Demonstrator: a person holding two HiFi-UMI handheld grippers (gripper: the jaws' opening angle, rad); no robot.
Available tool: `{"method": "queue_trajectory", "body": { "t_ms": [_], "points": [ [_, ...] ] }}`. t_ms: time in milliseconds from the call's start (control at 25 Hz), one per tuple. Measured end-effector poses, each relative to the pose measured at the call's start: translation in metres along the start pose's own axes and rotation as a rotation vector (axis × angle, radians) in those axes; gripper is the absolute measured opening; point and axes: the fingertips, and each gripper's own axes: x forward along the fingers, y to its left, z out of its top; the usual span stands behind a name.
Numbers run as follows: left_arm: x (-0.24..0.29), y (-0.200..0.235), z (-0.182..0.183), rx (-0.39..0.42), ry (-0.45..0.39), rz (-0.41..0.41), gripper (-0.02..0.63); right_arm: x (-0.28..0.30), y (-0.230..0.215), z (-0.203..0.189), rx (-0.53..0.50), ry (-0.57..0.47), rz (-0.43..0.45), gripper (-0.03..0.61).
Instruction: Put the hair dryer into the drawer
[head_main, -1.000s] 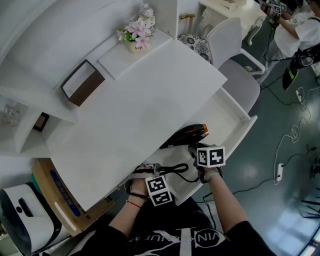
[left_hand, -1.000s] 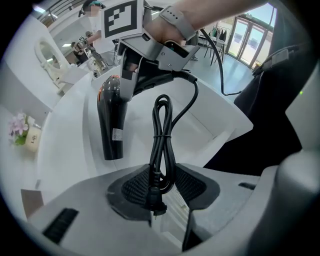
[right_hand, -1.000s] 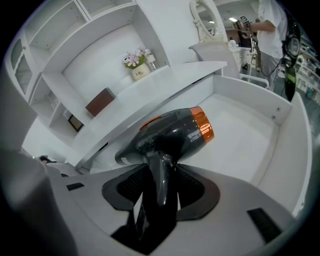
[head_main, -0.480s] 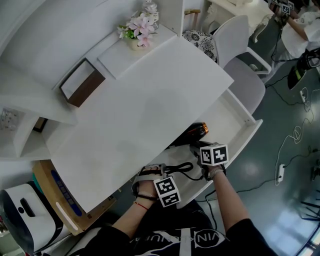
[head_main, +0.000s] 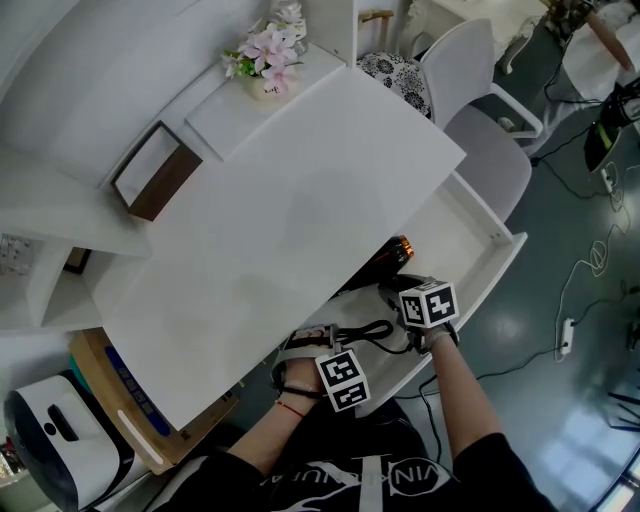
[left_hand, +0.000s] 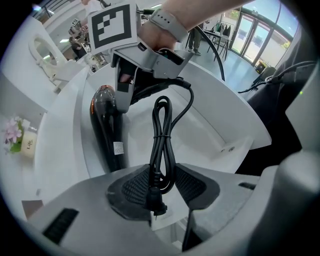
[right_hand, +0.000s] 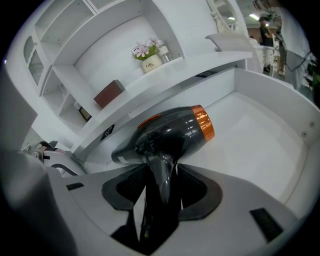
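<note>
at the left of the head view the white surface (head_main: 290, 200) fills most of the frame, with flowers (head_main: 262, 55) at its far edge. its near edge covers the back of the open drawer (head_main: 490, 275), so only the front part of the drawer shows. from there both tools' jaws are hidden under their own marker cubes (head_main: 343, 380).

the left tool (left_hand: 164, 187) is clamped on the folded black cord (left_hand: 161, 145), pinching the bundle just above the plug (left_hand: 156, 202), which pokes out below the pads. the cord runs on toward the right tool (right_hand: 161, 192), where its end is lost behind that tool's body.

the right tool grips the hair dryer (right_hand: 170, 132) by its handle, and the lower handle is swallowed between the pads. the dryer's dark body and orange nozzle ring lie inside the drawer, partly under the surface's edge. it seems to sit low over the drawer floor, though contact can't be made out. a pale chair (head_main: 480, 150) stands beyond the drawer at the right.
</note>
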Motion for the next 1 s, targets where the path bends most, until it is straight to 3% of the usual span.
{"method": "queue_trajectory", "body": {
  "t_ms": [400,640,760,1000],
  "points": [
    [0.001,-0.003,0.004,0.041,0.014,-0.009,0.161,0.0,-0.006,-0.018,-0.068,0.066,-0.065,0.201],
    [0.006,-0.009,0.004,0.11,0.049,-0.005,0.161,-0.016,-0.006,-0.019,-0.073,0.066,-0.1,0.214],
    [0.007,-0.013,0.004,0.144,0.063,-0.007,0.161,-0.033,-0.001,-0.016,-0.037,0.024,-0.095,0.216],
    [0.009,-0.008,0.006,0.197,0.071,0.02,0.147,-0.078,0.011,-0.008,0.086,-0.171,-0.092,0.216]
  ]
}}
